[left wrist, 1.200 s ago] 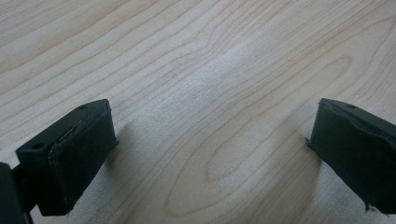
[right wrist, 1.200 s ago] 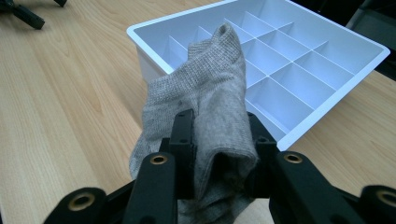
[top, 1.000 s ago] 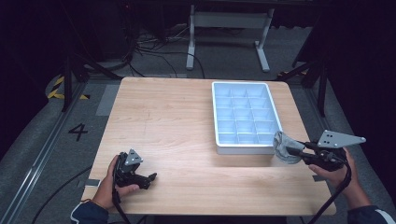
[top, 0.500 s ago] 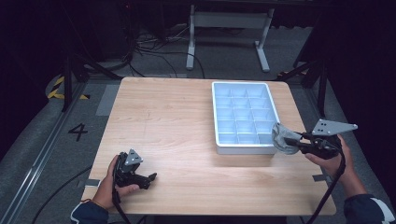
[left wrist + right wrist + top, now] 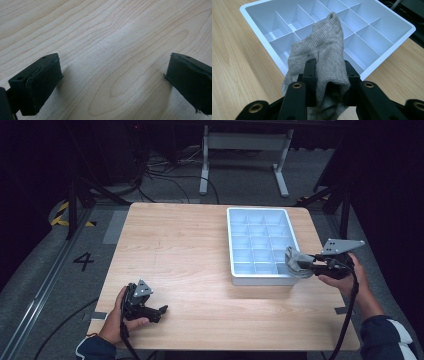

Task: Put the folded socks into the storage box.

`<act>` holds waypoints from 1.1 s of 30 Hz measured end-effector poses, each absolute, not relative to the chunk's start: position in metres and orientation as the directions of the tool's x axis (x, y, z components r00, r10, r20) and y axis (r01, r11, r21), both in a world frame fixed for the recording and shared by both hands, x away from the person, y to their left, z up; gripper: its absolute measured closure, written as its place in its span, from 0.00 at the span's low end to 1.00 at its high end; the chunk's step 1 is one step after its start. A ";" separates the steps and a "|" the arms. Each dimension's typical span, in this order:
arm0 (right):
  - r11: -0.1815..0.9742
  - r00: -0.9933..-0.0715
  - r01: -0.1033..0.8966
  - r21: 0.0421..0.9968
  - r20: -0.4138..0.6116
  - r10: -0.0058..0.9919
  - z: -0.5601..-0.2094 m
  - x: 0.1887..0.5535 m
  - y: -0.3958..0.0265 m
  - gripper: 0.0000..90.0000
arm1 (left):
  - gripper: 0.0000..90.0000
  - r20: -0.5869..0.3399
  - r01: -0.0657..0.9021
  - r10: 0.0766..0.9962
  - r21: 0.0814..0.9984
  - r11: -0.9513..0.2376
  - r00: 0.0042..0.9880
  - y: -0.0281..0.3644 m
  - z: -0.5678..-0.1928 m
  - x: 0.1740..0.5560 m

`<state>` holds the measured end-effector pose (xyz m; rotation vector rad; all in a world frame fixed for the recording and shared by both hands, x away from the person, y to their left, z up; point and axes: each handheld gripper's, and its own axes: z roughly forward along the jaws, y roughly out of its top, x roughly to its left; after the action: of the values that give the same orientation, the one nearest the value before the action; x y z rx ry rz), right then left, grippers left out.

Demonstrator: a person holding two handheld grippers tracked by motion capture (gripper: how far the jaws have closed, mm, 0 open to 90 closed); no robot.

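A grey sock (image 5: 324, 50) is pinched between the jaws of my right gripper (image 5: 329, 75), and it hangs over the near right corner of a white divided tray (image 5: 257, 32). In the high view the sock (image 5: 295, 262) is at the tray's (image 5: 231, 245) front right corner, with the right gripper (image 5: 307, 265) just beside the rim. My left gripper (image 5: 161, 312) rests low on the wooden table (image 5: 175, 250) near its front left, open. Its two black pads (image 5: 40, 82) stand wide apart over bare wood, with nothing between them.
The tray's several compartments hold nothing. Cables trail from both grippers off the table's front edge. Beyond the far edge stand a metal frame's legs (image 5: 205, 165) and floor cables. A floor marking "4" (image 5: 83, 261) lies left of the table.
My right gripper has carried the sock up and to the left, from beside the tray's front right corner to over that corner. The left gripper has stayed put.
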<state>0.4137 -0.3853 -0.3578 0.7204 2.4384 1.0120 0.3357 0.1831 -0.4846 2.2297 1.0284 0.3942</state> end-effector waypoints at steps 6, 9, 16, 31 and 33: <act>0.624 -0.794 0.313 0.716 -0.164 0.586 -0.358 0.428 -0.378 0.78 | 0.01 0.003 0.568 0.761 0.663 -0.487 0.648 0.183 -0.485 0.336; 0.644 -0.795 0.321 0.694 -0.173 0.582 -0.362 0.435 -0.375 0.78 | 0.01 0.003 0.568 0.761 0.663 -0.487 0.649 0.183 -0.485 0.336; 0.681 -0.807 0.343 0.646 -0.168 0.566 -0.374 0.447 -0.372 0.78 | 0.01 0.003 0.569 0.761 0.663 -0.487 0.648 0.183 -0.485 0.336; 0.806 -0.868 0.363 0.468 -0.145 0.475 -0.392 0.466 -0.354 0.78 | 0.01 0.003 0.568 0.761 0.663 -0.487 0.649 0.183 -0.485 0.336; 0.817 -0.874 0.366 0.446 -0.136 0.466 -0.392 0.470 -0.351 0.78 | 0.01 0.003 0.568 0.761 0.664 -0.487 0.648 0.183 -0.485 0.336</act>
<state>0.4697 -0.3511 -0.3924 0.6433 2.7629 0.6068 0.3357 0.1831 -0.4846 2.2297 1.0283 0.3940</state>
